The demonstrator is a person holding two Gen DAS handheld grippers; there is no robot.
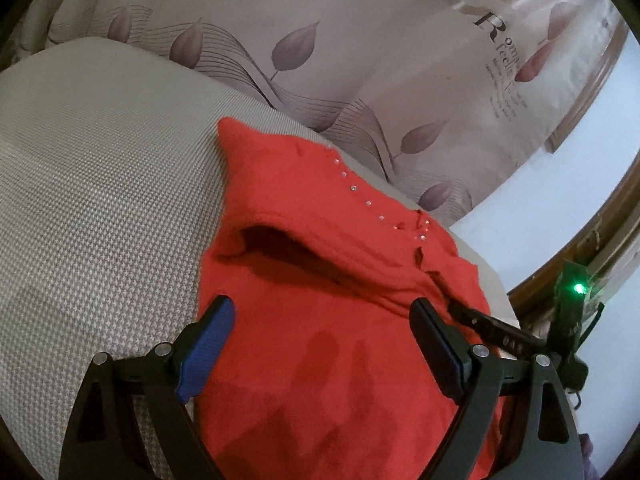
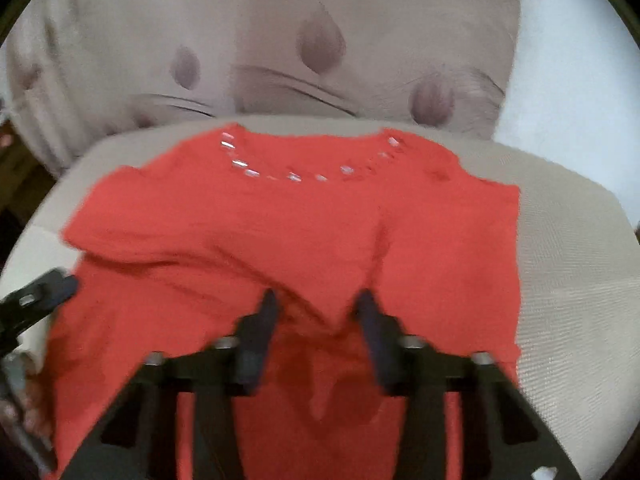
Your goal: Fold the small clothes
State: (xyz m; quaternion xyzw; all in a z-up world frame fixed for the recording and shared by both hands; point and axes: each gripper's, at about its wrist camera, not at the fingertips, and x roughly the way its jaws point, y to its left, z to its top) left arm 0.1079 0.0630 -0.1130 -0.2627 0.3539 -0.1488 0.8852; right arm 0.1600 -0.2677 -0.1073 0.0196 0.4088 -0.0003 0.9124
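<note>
Red knit top with rhinestone neckline on grey woven cushion, before leaf-print curtain; both hand-held grippers released.

Surface: we see a cushioned seat covered in grey-and-white houndstooth weave, its top rounded and falling away at the edges.
Behind it: we see a beige cloth with leaf print rising at the far edge.
On it: we see one red garment lying directly on the weave, its neckline with small shiny studs toward the far edge, one sleeve folded across the front.
</note>
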